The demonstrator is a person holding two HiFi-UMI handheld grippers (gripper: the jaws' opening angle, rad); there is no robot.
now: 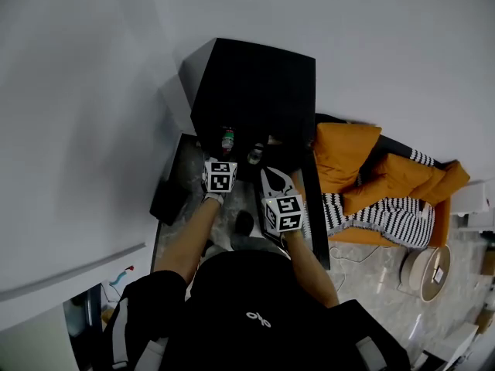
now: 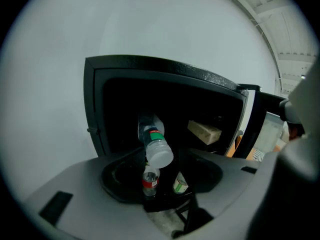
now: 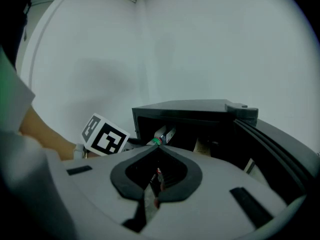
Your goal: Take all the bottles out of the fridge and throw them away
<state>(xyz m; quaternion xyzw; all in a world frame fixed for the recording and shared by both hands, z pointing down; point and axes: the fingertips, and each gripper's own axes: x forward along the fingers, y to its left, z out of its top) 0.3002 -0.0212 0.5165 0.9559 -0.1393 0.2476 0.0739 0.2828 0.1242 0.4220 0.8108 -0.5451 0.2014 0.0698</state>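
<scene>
Retrieval step: left tool [image 2: 161, 181], jaws parted, faces tilted water bottle [image 2: 155, 144] in black fridge [image 2: 150, 66]; right tool [image 3: 156, 151] clenched, empty. Next, likely: clamp bottle.

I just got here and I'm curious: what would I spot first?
Probably the small black fridge, open against the white wall. A clear plastic bottle with a green label tilts in its opening, and bright orange cushions lie to its right.
</scene>
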